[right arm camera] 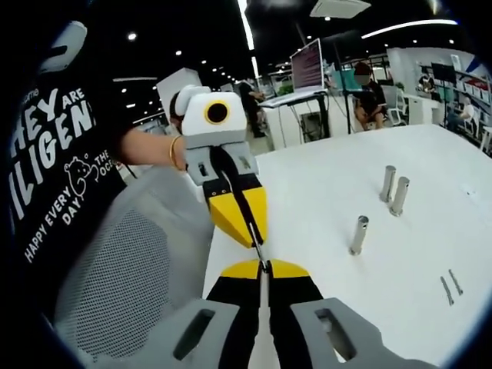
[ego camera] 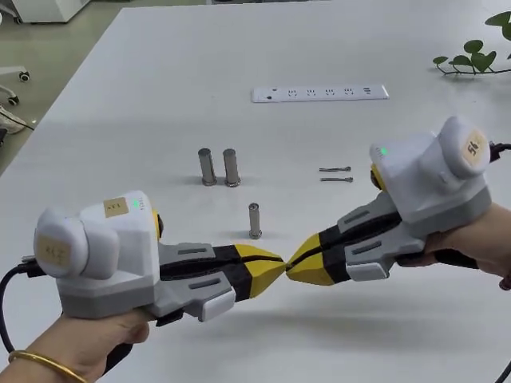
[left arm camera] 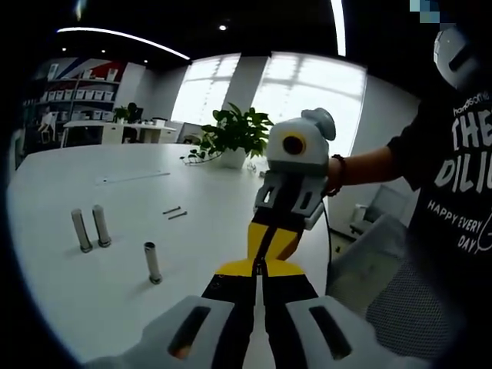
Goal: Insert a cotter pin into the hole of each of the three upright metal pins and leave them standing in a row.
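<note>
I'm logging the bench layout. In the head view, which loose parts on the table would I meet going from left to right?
first metal pin → second metal pin → lone metal pin, nearer the camera → pair of cotter pins

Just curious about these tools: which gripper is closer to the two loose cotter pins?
Right. The right gripper lies just this side of the cotter pins; the left gripper sits farther to their left.

Bright even light, soft shadows, fisheye edge distortion, window glare
</note>
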`<state>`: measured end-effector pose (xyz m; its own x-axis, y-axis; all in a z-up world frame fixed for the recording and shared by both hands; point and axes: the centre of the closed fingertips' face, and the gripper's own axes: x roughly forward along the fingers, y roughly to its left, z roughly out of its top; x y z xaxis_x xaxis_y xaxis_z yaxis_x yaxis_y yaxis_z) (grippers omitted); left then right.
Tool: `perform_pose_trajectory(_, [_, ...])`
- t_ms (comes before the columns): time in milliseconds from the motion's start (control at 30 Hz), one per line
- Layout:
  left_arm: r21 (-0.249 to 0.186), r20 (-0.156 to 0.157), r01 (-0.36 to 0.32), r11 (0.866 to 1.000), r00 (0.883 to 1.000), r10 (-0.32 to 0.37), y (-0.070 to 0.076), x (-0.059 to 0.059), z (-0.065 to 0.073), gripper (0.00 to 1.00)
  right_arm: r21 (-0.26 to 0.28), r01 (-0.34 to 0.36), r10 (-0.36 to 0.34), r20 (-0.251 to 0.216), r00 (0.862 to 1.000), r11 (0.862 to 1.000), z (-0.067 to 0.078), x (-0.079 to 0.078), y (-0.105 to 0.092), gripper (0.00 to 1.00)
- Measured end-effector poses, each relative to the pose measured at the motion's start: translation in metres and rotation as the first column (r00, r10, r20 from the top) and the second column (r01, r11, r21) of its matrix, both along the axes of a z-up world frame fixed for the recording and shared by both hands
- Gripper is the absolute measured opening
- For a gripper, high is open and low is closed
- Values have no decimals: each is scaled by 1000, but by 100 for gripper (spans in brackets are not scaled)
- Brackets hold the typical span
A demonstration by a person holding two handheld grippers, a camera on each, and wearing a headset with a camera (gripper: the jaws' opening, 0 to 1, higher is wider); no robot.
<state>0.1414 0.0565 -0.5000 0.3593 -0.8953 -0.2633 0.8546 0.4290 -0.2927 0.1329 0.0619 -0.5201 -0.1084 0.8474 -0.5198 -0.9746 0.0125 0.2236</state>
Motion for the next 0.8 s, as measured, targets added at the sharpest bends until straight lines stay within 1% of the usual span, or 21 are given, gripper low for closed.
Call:
perform_pose_trajectory(67, [4,4,-3,1000,1000,3,0,1,0,1,-9,-14,15,28,999,1000,-1,0,0,0])
perform_pose_trajectory(100, [10,10,-7,1000,1000,7,1,1,-1,2,-14,-21,22,29,999,1000,-1,1,-1,0])
perform_pose_trajectory(167, [16,13,-10,1000,1000,9,1,2,-2,2,-28,-29,31,52,998,999,-3,3,-1,0])
perform_pose_trajectory(267, [21,6,-14,1000,1000,14,2,2,-4,3,-43,-40,44,73,996,998,-4,3,-1,0])
perform_pose_trajectory(300, [30,0,-20,999,1000,20,3,3,-5,3,-70,-46,52,79,996,996,-7,3,-3,0])
perform_pose_trajectory(333, [41,4,-25,999,1000,25,4,4,-7,3,-89,-44,53,100,994,995,-9,6,-5,0])
perform_pose_trajectory(367, [42,4,-24,999,1000,23,5,4,-7,4,-103,-51,62,111,992,993,-10,5,-6,0])
perform_pose_trajectory(433, [44,0,-28,999,1000,28,5,4,-8,7,-108,-49,61,112,992,993,-11,6,-6,0])
perform_pose_trajectory(500, [62,7,-32,998,999,32,7,4,-10,10,-139,-43,61,129,990,989,-14,8,-8,0])
perform_pose_trajectory(567, [76,11,-41,996,999,40,8,6,-13,11,-146,-29,48,131,990,989,-15,11,-9,0])
perform_pose_trajectory(633, [82,7,-52,995,999,52,10,7,-14,11,-164,-13,35,136,990,986,-18,14,-10,0])
perform_pose_trajectory(667, [87,8,-66,994,998,65,12,9,-15,11,-190,3,26,147,989,982,-21,18,-12,0])
perform_pose_trajectory(700, [89,11,-70,994,998,69,13,9,-15,12,-204,3,30,161,986,979,-22,20,-13,0])
perform_pose_trajectory(733, [98,17,-90,991,996,88,15,12,-16,12,-209,12,24,167,986,978,-22,22,-13,0])
perform_pose_trajectory(800, [107,28,-116,987,993,114,19,17,-17,12,-217,27,9,163,987,976,-23,26,-13,0])
